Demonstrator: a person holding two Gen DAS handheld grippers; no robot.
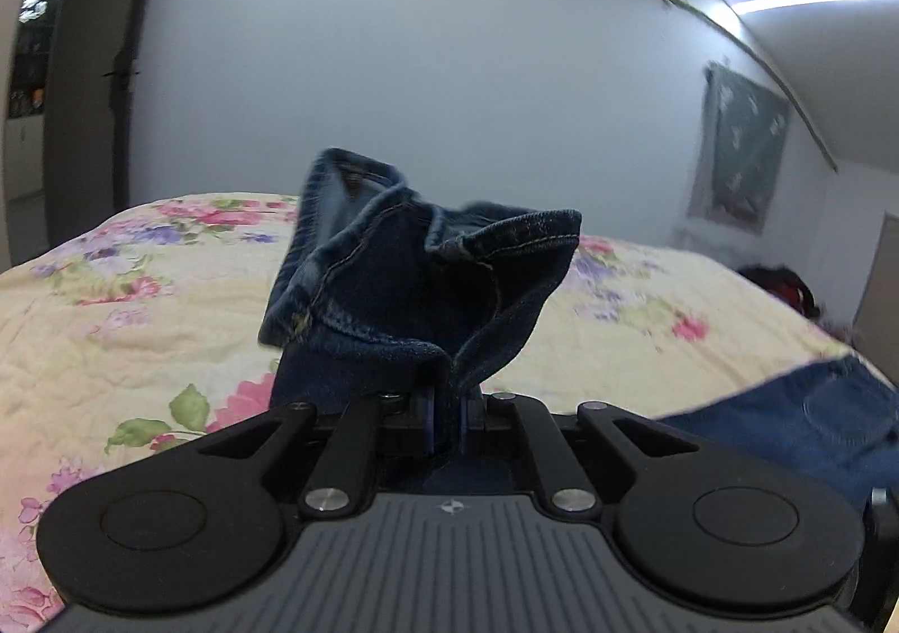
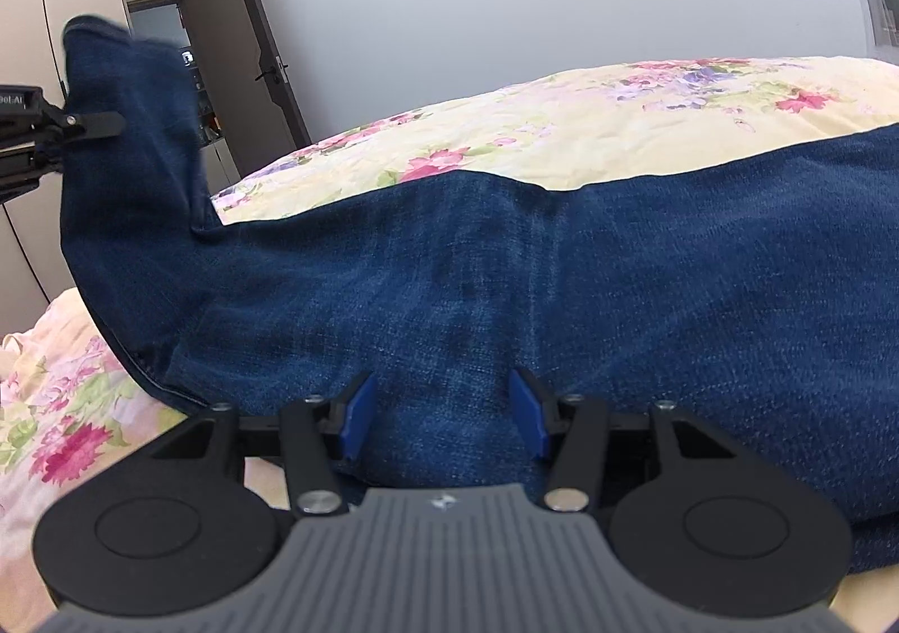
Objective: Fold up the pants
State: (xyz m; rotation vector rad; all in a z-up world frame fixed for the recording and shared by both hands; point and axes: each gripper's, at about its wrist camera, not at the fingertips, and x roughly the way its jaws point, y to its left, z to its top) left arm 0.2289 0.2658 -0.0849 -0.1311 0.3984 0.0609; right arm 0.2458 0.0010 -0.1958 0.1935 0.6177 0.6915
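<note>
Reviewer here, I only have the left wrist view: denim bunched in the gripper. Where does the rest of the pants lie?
Observer: The pants stretch flat across the floral bedspread; only one end is raised by the left gripper.
Operator: Is the right gripper holding anything?
Observer: No. The right gripper is open, its blue pads apart over the denim.
Operator: Anything behind the lifted end?
Observer: An open dark door.

You have dark blue denim pants (image 2: 505,267) spread across the floral bed (image 2: 646,127), one leg's hem end lifted upright.
</note>
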